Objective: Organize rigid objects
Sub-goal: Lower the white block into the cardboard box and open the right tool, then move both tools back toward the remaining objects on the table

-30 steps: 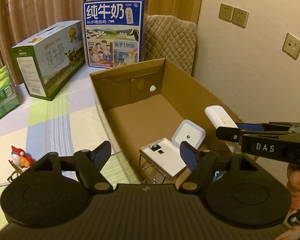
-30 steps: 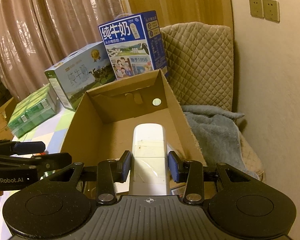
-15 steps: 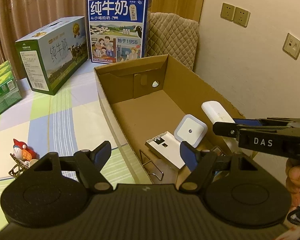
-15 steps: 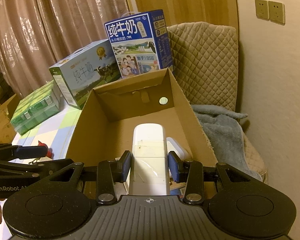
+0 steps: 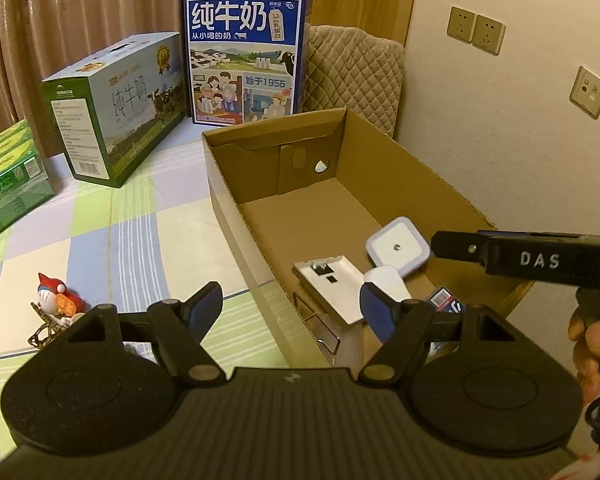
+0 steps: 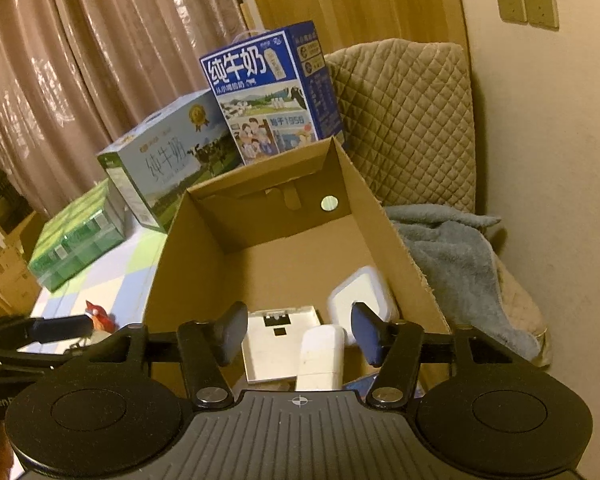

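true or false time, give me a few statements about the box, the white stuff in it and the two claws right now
1. The right claw is clamped on the long white block. False: its fingers stand apart and the block lies loose in the cardboard box.
2. The left claw is open and holds nothing. True.
3. The square white night light lies inside the box. True.
4. The small red toy figure is inside the box. False: it sits on the checked cloth outside the box's left wall.
5. The blue milk carton stands upright beyond the box's far end. True.
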The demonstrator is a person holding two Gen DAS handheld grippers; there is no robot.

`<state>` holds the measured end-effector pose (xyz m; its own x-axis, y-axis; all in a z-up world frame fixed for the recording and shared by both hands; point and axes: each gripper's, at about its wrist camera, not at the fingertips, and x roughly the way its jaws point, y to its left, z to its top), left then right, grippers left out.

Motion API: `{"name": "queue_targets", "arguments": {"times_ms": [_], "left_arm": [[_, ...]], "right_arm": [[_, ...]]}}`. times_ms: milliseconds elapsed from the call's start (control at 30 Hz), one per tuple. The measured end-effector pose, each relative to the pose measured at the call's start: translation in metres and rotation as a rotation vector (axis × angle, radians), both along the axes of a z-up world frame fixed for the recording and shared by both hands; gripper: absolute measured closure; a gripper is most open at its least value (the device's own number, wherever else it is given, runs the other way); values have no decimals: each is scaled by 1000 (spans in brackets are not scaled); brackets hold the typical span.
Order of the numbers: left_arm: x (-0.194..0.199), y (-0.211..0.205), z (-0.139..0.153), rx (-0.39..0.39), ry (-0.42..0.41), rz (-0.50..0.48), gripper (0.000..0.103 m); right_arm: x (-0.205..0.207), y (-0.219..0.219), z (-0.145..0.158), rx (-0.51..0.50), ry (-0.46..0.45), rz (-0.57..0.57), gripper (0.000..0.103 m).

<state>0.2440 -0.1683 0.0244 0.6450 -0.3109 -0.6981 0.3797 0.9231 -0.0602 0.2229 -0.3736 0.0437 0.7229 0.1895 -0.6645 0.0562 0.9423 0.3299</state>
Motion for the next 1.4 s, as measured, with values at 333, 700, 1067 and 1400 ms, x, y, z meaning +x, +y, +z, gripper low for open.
{"name": "queue_targets", "arguments": {"times_ms": [333, 700, 1067, 1400], "left_arm": [[-22, 15, 10, -4, -4, 21, 31], [-66, 45, 35, 23, -49, 57, 31], [-113, 90, 46, 79, -91, 128, 31], [-140, 155, 36, 80, -85, 225, 31]], "right_arm": [[-23, 10, 22, -3, -25, 1, 47], [-65, 46, 54, -24, -62, 37, 45], [-98, 94, 74, -21, -94, 99, 40], [-115, 138, 76, -31, -112, 165, 38]]}}
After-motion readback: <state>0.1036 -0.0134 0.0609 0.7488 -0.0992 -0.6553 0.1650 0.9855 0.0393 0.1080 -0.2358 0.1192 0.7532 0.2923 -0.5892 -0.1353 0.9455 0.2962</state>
